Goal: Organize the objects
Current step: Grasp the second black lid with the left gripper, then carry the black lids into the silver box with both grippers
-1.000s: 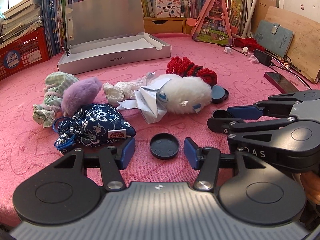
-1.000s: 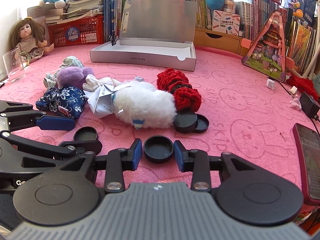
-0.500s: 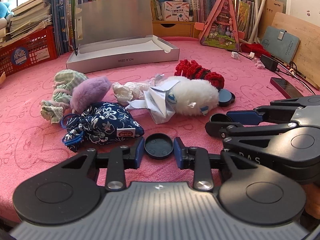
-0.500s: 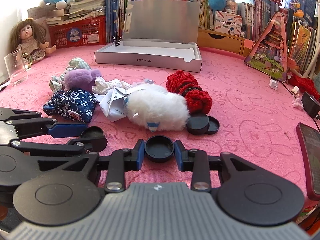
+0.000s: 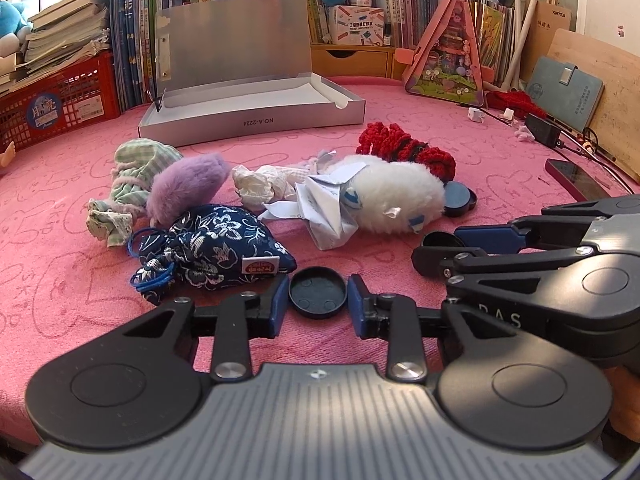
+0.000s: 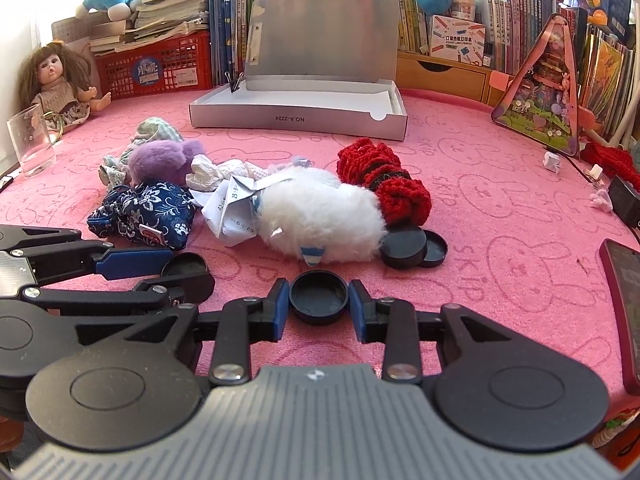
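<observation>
A black round cap point(image 5: 318, 297) lies open side up on the pink cloth point(image 5: 60, 280) of the counter, clamped between the blue pads of the left hand-held gripper point(image 5: 318, 300), one pad touching each side of its rim. A second black cap point(image 6: 319, 297), also open side up, is pinched the same way by the right hand-held gripper point(image 6: 319, 300). The two grippers sit side by side, each seen from the other's camera with its cap between its tips.

Just behind the right-hand cap lies a white fluffy toy point(image 6: 320, 216) with crumpled paper point(image 6: 232, 212) against its left side. Two more black caps point(image 6: 414, 246) rest overlapping at the toy's right, below a red knitted piece point(image 6: 384, 176). A dark blue floral pouch point(image 5: 216, 248) lies just beyond the left gripper's left finger, with a purple furry item point(image 5: 184, 184) and a green checked cloth point(image 5: 132, 172) behind it. Farther back stands an open grey box point(image 5: 256, 116), its lid upright.
</observation>
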